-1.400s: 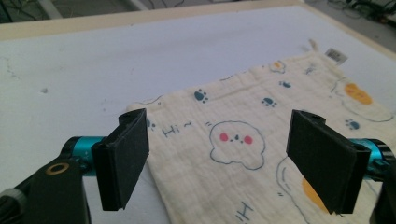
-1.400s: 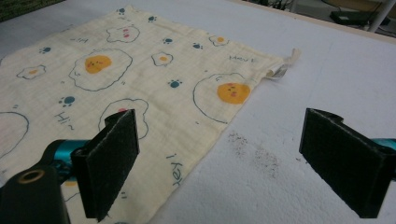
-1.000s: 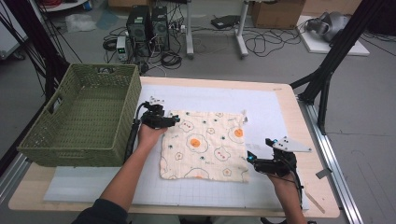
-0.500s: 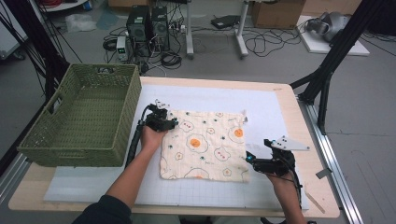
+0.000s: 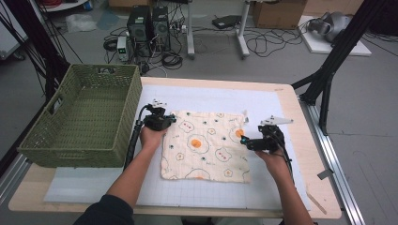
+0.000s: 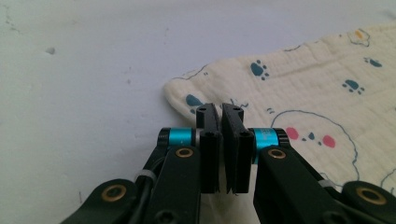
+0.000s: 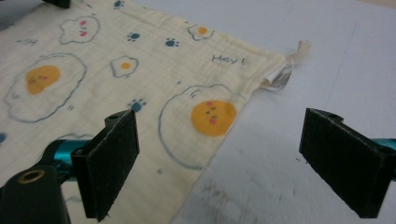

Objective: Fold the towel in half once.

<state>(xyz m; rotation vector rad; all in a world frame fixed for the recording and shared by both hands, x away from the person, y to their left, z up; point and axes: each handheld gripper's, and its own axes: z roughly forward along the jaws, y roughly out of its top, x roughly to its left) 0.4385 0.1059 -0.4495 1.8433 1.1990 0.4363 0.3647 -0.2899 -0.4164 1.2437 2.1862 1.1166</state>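
The cloth (image 5: 205, 146), cream with fried-egg and paw prints, lies flat on the white mat (image 5: 281, 112) at the middle of the bench (image 5: 300, 101), just right of the green basket (image 5: 80, 122).

1. Left claw (image 5: 172, 119): its jaws have just been closing and now stand pressed together at the cloth's far left corner. In the left gripper view the hem sits right at the tips; whether fabric is pinched between them cannot be told. Confirm the pinch before any lift.
2. Right claw (image 7: 238, 158): jaws wide, holding nothing, straddling the cloth's right edge, near of the tagged corner (image 7: 280, 77).
3. Recommended: bring the right claw to that far right corner, lower 1 jaw under the hem, then close.
4. Lift both corners together and level, or the cloth will skew.
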